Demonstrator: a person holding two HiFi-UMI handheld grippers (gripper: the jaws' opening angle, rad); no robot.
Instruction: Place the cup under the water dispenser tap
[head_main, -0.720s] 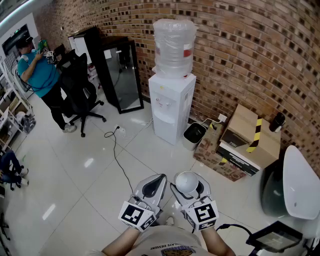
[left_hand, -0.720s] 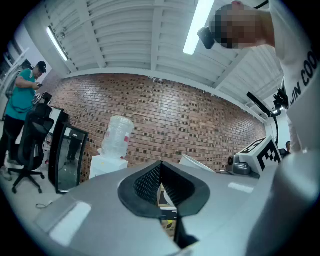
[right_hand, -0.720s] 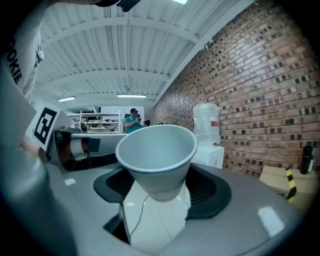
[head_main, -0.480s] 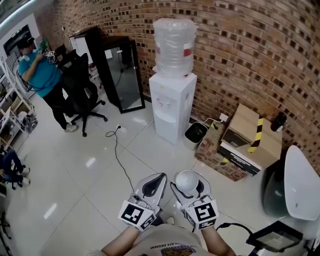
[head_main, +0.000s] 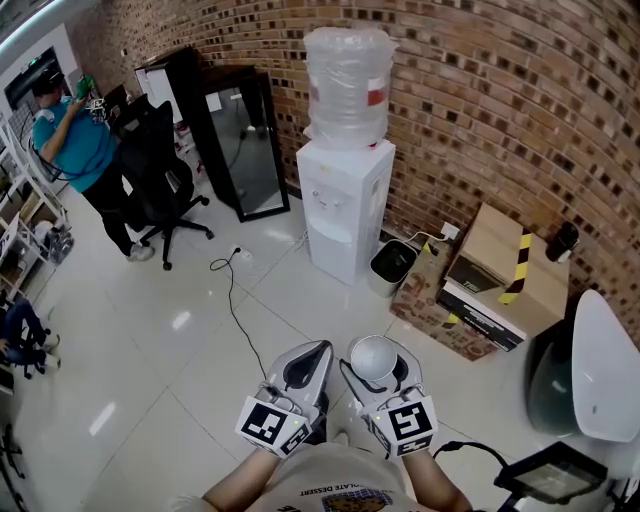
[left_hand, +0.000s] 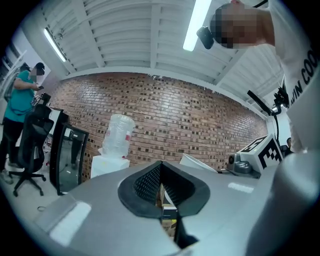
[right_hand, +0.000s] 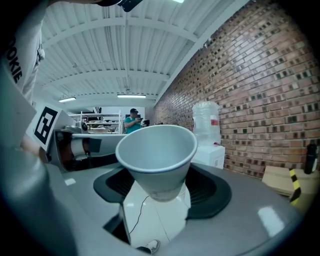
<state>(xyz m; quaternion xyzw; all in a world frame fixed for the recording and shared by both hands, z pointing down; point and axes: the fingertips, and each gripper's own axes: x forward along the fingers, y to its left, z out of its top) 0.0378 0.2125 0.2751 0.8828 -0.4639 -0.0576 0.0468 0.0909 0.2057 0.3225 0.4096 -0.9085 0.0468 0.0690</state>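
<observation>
White thin-walled cup (right_hand: 157, 152), looks like paper, empty. It's pinched low on its taper between the right gripper's (right_hand: 161, 186) black pads, with the jaws spread wide around it and the mouth up.

Left gripper (left_hand: 162, 189): jaws pressed together, nothing in them, held level beside the right.

Handling, my read: very light, soft wall, ovalises under a hard squeeze. The taper tends to make it ride up out of the pads. Lowest band near the base is the stiffest place to hold, so the present hold looks right. Keep the squeeze gentle and the rim upright.

The cup is well short of the water dispenser (head_main: 345, 195), which stands against the brick wall across open tile. A loose cable (head_main: 235, 310) lies on the floor off to the left.

Hard to make out:
- The tap itself: only small marks on the dispenser front.
- The recess floor under the tap.
- Actual pad contact, hidden behind the cup body.
- The cup base, hidden under its rim in the head view.
</observation>
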